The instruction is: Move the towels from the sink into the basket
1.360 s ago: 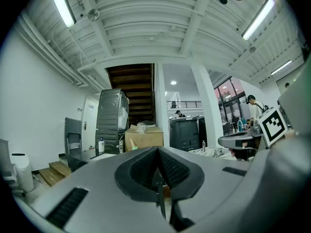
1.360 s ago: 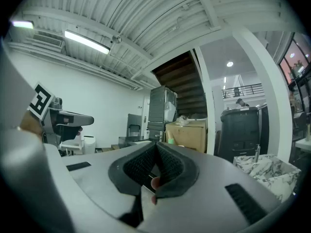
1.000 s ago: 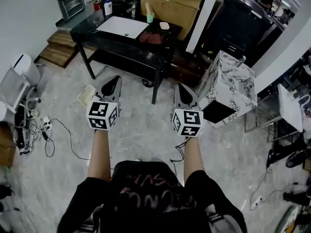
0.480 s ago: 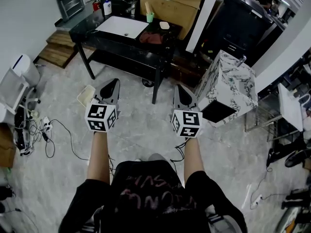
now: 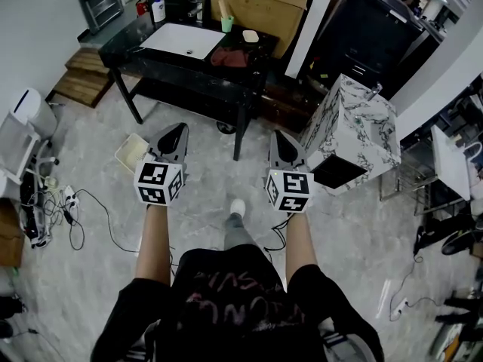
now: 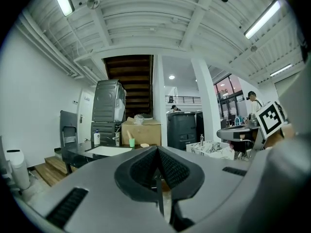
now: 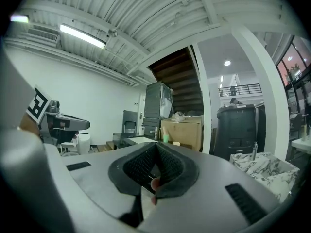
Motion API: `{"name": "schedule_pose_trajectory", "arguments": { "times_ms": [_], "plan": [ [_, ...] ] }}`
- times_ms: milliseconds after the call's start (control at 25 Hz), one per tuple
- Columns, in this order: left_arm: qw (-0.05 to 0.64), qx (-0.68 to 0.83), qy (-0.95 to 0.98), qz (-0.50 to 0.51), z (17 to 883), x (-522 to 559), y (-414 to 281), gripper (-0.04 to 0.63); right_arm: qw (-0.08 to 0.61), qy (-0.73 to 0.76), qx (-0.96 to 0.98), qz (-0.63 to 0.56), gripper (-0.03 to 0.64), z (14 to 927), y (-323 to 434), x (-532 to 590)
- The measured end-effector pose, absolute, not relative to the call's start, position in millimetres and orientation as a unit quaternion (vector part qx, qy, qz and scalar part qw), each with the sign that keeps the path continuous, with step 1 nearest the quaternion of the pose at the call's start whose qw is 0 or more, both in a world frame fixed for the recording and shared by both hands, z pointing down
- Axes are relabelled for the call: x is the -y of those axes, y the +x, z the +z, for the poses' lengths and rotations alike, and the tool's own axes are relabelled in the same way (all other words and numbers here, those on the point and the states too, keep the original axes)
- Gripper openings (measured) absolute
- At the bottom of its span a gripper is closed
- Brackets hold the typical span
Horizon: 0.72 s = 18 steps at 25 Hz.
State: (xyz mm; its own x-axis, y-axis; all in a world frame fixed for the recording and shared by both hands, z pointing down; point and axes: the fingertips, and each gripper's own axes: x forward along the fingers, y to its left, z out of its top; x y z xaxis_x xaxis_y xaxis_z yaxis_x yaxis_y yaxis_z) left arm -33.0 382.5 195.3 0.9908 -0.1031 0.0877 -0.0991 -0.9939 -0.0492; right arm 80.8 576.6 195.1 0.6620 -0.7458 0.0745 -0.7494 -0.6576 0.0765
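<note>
Fingers of the left gripper (image 5: 176,132) and right gripper (image 5: 280,139) are pressed closed, holding nothing. A marble-patterned sink (image 5: 355,127) stands at two o'clock, its inside hidden. A red cloth (image 5: 226,57) lies on the black surface (image 5: 128,40) at twelve o'clock. The red shirt lettering (image 5: 238,302) is unreadable.

Stepped forward: white-shoed foot (image 5: 238,207) now showing ahead of the torso, where none showed before; black counter (image 5: 127,42) shifted up toward the top edge

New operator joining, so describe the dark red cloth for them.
Start at the black table ahead. Right of its white rectangular panel lies the dark red cloth, crumpled and soft, unlike the small green cup and pale dish behind it.
</note>
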Motion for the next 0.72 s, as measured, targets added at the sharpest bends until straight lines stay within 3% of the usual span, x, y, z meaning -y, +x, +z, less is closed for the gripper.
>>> {"name": "schedule_pose_trajectory", "arguments": {
  "times_ms": [720],
  "plan": [
    [0.015,-0.053,-0.994,-0.095,229.6,-295.4,157.6,0.008,0.039,0.903,0.426,0.046,0.015,222.9,275.8,-472.7]
  ]
}}
